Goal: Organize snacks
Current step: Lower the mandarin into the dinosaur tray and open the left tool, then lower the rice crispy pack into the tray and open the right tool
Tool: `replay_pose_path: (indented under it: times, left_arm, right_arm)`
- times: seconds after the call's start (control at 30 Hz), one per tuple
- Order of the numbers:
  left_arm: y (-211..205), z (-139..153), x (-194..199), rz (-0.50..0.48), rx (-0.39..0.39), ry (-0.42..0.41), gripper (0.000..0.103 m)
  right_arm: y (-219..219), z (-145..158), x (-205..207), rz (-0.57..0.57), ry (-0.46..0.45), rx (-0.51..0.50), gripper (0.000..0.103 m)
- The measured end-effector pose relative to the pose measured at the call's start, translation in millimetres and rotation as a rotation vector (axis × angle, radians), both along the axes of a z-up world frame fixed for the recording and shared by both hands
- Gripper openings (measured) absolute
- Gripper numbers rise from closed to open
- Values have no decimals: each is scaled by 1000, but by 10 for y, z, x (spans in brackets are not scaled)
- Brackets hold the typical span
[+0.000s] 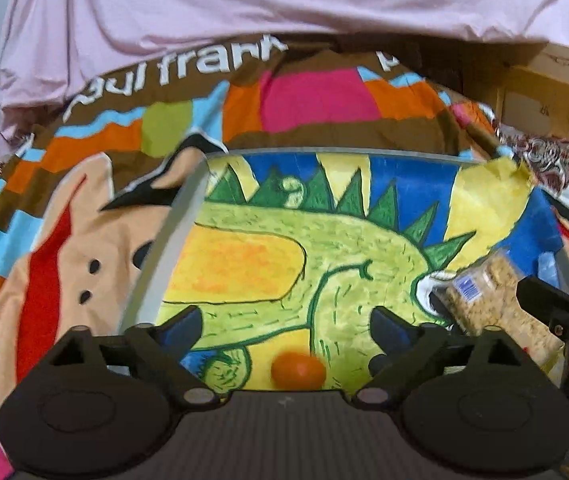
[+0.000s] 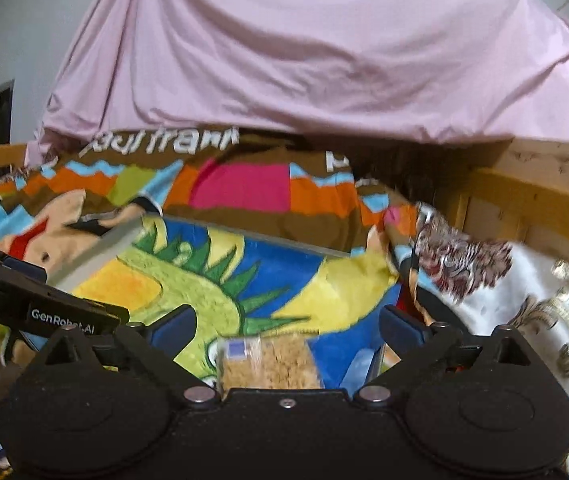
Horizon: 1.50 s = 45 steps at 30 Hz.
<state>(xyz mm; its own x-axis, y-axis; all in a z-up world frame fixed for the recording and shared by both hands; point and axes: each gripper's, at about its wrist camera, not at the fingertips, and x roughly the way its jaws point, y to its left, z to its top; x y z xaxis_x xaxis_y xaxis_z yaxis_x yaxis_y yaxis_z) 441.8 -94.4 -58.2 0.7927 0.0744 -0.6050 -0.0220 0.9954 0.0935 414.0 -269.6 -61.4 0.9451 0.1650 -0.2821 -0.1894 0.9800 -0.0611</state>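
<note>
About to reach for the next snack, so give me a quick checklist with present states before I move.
1. Left tool open, nothing between its fingers: ok.
2. Right tool open, nothing gripped: ok.
3. Orange resting on the dinosaur-print tray: ok.
4. Clear snack packet lying on the tray, free of the fingers: ok.
5. Other snacks left to sort: cannot tell.

In the left wrist view, an orange (image 1: pixel 298 370) lies low centre on the board (image 1: pixel 244 248) (a bag (image 1: pixel 496 300) lies at its right).
</note>
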Motion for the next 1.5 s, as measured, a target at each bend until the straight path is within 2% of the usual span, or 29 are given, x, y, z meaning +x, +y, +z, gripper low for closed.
replay_pose_path:
  times: [0.07,0.23,0.5,0.8,1.1,1.33,1.5]
  left_arm:
    - [8,88,-74,2,5,-24,101]
    - [34,323,-292,-3,7,-63,102]
    - [146,696,-736,2,-38,-127,102]
    - [301,989,-1268,16,-93,-201,102]
    - [519,927,-1816,39,-142,-217,102]
    - [643,757,-2250,38,-105,-204,102]
    - [722,634,-2489,34,-105,-187,102]
  right_arm:
    - [-3,95,-95,-4,-19,1,102]
    - [-31,335,-388,-16,-70,16,102]
    - [-3,649,-965,-17,-145,33,102]
    - [89,790,-1542,-12,-140,67,102]
    - [159,692,-2114,-30,-114,53,102]
    - [177,589,-2470,-37,-99,33,102]
    - [201,488,-2639,-56,-48,43,102]
